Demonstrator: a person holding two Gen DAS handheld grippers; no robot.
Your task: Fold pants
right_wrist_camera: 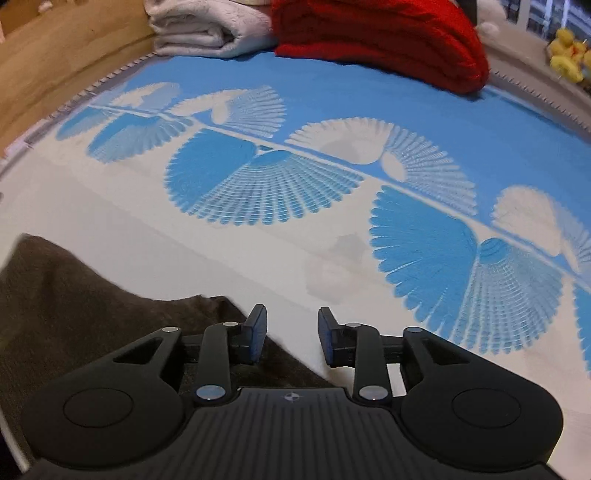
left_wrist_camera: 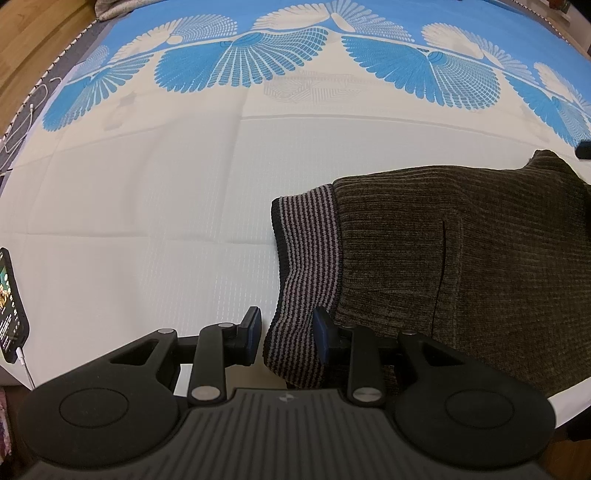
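Pants (left_wrist_camera: 461, 266) flat near bed (left_wrist_camera: 147, 206) front edge, left gripper (left_wrist_camera: 286, 338) jaws apart astride striped waistband (left_wrist_camera: 306, 251) for pinching, right gripper (right_wrist_camera: 291, 336) gaping over fabric edge.

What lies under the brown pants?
The brown pants lie on the blue-and-white patterned mat. Whatever sits directly beneath the fabric is covered.

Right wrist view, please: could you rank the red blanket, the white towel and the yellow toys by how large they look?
1. Red blanket, clearly largest.
2. White towel.
3. Yellow toys, smallest, cut off at the frame edge.
All lie far from the camera, so the order should hold.
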